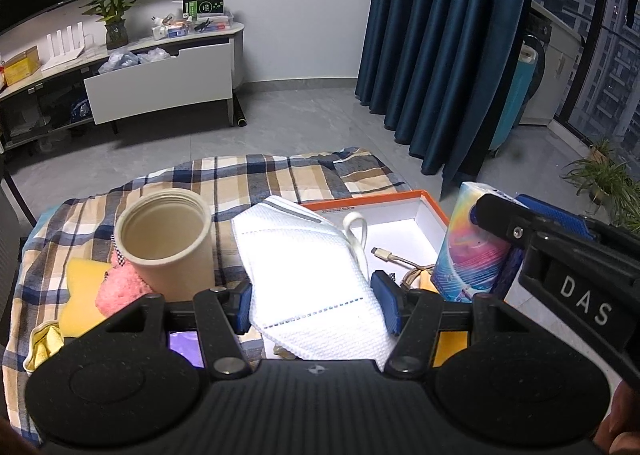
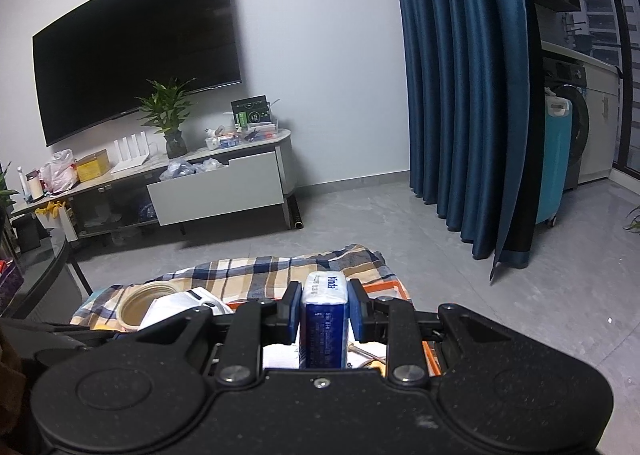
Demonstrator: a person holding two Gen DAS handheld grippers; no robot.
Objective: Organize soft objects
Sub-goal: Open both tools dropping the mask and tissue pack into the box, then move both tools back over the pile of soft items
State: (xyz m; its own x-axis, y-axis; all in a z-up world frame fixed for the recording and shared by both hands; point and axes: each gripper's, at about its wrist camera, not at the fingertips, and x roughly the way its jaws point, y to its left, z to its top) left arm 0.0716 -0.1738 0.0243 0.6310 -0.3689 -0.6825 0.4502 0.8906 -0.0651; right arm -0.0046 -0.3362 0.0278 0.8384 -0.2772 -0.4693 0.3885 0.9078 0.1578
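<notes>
Here, both grippers are working at once over a plaid cloth (image 1: 256, 179) spread on a living-room floor. The left gripper (image 1: 312, 305) is pinching a white face mask (image 1: 304, 267) between its blue pads, the mask fanning up and away toward twelve o'clock over the near corner of an orange-edged white box (image 1: 430, 205). The right gripper (image 2: 324, 309) is clamping an upright Vinda tissue pack (image 2: 323, 319), which in the left view is standing at three o'clock of the mask, over the box's right side.

To finish this step well, each soft item is probably best lowered flat into the box, the mask's ear loop (image 1: 356, 231) kept from snagging the charging cable (image 1: 394, 257) lying inside, and the pads released only once the item is resting.

At nine o'clock a beige open canister (image 1: 170, 247) is standing on the cloth, with a pink fuzzy item (image 1: 118, 289) and a yellow sponge (image 1: 82, 295) just beside it.

Much is going unseen: the gripper bodies are covering the near cloth, a purple object under the left gripper is unidentifiable, glare is washing out the mask and box floor, and whether the tissue pack is touching the box cannot be told.
</notes>
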